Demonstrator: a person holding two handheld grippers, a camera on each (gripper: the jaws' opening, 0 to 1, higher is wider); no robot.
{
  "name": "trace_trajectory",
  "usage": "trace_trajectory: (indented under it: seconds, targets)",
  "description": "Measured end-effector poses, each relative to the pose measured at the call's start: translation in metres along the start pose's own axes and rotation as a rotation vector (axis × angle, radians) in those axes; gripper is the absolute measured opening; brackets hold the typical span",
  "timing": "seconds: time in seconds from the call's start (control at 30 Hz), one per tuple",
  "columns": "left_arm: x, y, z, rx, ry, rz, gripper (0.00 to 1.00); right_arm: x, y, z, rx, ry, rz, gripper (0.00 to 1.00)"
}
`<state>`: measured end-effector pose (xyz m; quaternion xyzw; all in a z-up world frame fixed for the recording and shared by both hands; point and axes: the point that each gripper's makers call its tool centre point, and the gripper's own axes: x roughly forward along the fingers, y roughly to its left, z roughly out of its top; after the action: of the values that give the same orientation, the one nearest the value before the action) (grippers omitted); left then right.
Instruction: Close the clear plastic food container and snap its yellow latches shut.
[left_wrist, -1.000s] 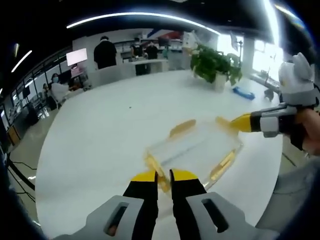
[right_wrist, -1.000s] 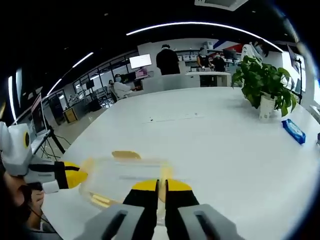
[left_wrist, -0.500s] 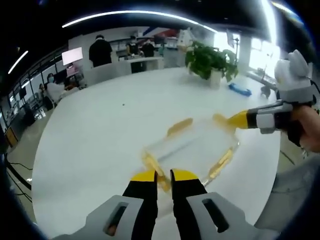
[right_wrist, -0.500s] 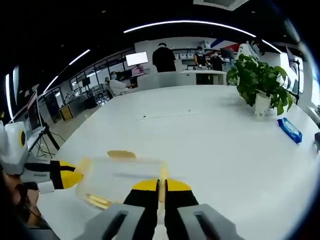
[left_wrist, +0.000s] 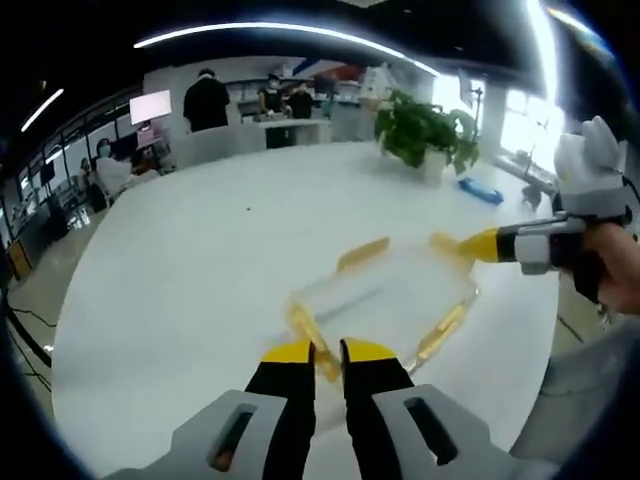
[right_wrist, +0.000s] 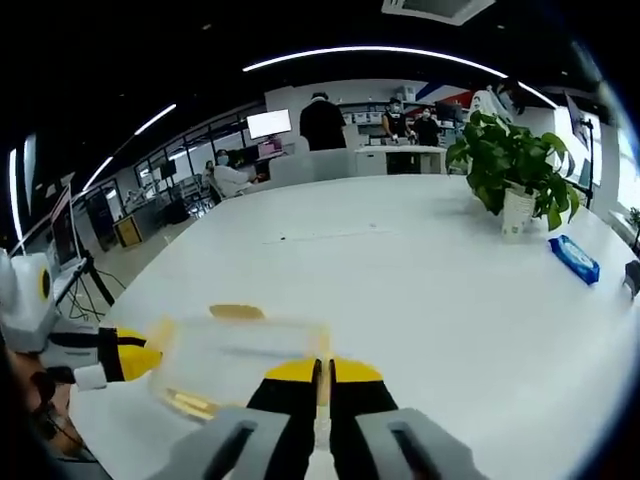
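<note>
- Clear container (left_wrist: 385, 300) mid-surface (left_wrist: 200, 260), lid on
- Left gripper (left_wrist: 327, 352) and right gripper (right_wrist: 321, 369): jaws clenched on yellow end latches (left_wrist: 305, 335)
- Likely light, slippery; press the latches

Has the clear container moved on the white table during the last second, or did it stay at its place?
Cannot tell. In the right gripper view the clear container sits slightly further left against the potted plant, but the whole view has shifted too.
</note>
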<state>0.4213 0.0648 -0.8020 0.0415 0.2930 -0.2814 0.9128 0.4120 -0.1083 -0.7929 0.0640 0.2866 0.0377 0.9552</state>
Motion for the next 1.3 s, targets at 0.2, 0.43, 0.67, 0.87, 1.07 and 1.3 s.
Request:
trace_trajectory:
  seconds: [0.2,0.43,0.67,0.87,1.07,1.3]
  targets:
    - [-0.006,0.011,-0.006,-0.109,-0.018,0.027,0.28,-0.003,-0.019,0.005,-0.001,-0.004,-0.034,0.00]
    - [-0.006,0.013,0.001,-0.158,-0.038,0.023,0.28,-0.001,-0.017,0.008,0.021,-0.005,-0.016,0.03]
    - [-0.009,0.024,0.004,-0.177,-0.046,0.078,0.27,0.000,-0.008,0.004,0.014,0.009,0.009,0.03]
    - [-0.016,0.040,-0.002,-0.190,-0.036,0.141,0.25,0.001,-0.004,0.000,0.014,0.023,0.025,0.03]
    - [-0.011,0.031,0.005,-0.243,-0.062,0.072,0.30,0.005,0.000,-0.001,0.033,0.038,0.062,0.07]
    - [0.006,0.009,0.000,-0.291,-0.023,-0.027,0.34,0.013,0.007,-0.004,0.087,0.084,0.153,0.17]
